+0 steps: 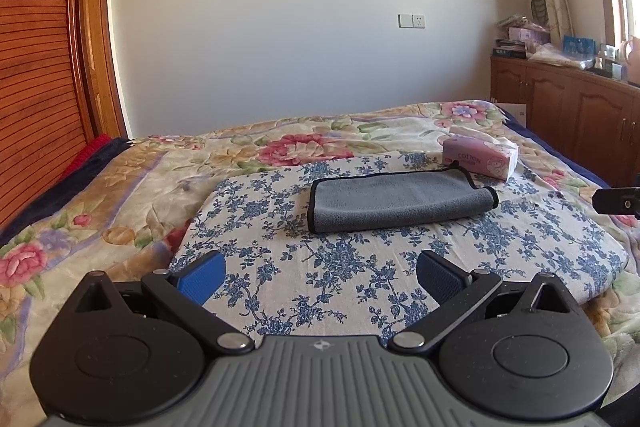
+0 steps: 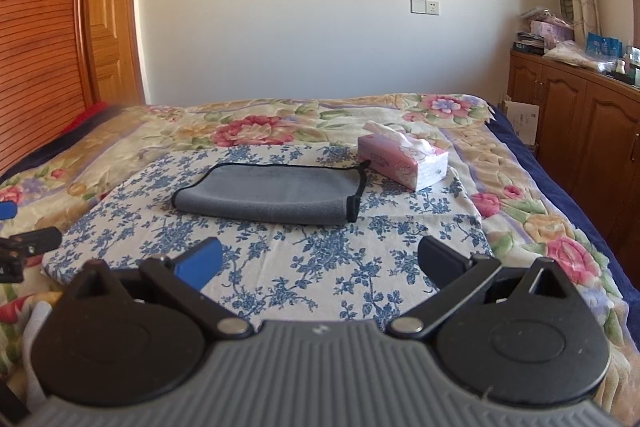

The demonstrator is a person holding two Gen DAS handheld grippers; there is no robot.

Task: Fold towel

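The word "COTTON" stands in purple capitals on the side of the pink rectangular tissue box [image 1: 480, 157]; smaller print beneath is unreadable.

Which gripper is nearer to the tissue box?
Right. The tissue box lies ahead and slightly right of the right gripper, but far off to the right of the left gripper.

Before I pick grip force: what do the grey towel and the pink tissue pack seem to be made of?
Grey towel: looks like plush microfibre, matte, with a fuzzy nap and black stitched edging; soft and folded over. Pink tissue pack: seems a thin, slightly glossy plastic film wrap printed "COTTON", white tissue sticking out on top; probably crushes easily.
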